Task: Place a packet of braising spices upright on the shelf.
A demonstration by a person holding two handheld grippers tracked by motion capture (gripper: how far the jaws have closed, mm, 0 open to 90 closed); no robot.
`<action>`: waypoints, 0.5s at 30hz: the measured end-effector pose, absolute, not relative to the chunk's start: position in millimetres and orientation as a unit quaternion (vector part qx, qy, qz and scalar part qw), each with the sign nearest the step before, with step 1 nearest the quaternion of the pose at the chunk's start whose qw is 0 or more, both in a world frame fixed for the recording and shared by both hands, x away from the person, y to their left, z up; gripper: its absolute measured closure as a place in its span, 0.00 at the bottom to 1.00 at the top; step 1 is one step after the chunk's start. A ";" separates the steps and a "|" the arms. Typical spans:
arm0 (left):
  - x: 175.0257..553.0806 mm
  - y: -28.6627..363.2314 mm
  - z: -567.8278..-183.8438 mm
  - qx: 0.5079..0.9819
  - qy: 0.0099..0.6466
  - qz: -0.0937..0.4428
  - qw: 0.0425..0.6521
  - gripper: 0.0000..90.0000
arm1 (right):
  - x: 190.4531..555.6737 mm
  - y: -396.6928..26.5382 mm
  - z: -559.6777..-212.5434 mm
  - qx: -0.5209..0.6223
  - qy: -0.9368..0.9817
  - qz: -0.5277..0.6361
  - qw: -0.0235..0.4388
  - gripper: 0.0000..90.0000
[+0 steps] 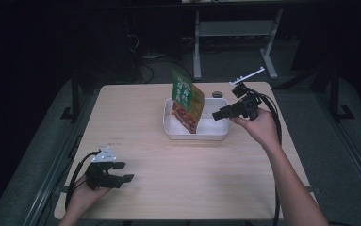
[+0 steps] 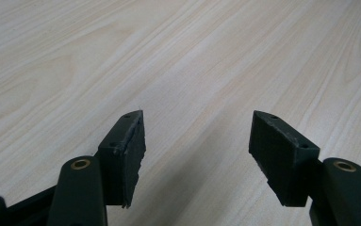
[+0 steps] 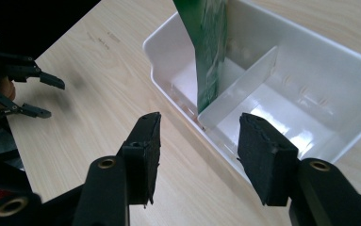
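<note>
A green and orange packet (image 1: 187, 101) stands tilted in the left compartment of a white divided bin (image 1: 218, 133) at the table's middle back. In the right gripper view the packet (image 3: 209, 52) rises beside the bin's divider (image 3: 237, 87). My right gripper (image 1: 217, 115) hovers open over the bin's right side, its jaws (image 3: 197, 150) apart with nothing between them. My left gripper (image 1: 123, 172) rests open near the table's front left, its jaws (image 2: 197, 141) spread over bare wood. It also appears far off in the right gripper view (image 3: 46, 96).
The light wooden table (image 1: 168, 179) has bare surface between the bin and the left gripper. A dark round grommet (image 1: 217, 94) sits behind the bin. Desk legs (image 1: 197, 47) stand on the dark floor beyond the table.
</note>
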State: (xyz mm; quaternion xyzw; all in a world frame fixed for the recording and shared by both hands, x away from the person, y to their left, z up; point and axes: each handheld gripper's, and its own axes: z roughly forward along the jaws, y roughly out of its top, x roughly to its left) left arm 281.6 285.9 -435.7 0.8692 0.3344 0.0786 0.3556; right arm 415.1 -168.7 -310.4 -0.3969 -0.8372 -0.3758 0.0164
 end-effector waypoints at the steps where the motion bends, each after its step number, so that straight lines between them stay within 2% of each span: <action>1: 281.6 285.9 -435.7 0.870 0.334 0.079 0.355 0.41 | 414.1 -170.0 -312.0 -0.397 -0.837 -0.376 0.017 0.54; 15: 281.7 285.3 -435.9 0.869 0.335 0.083 0.354 0.39 | 396.8 -182.6 -328.4 -0.395 -0.835 -0.381 0.026 0.52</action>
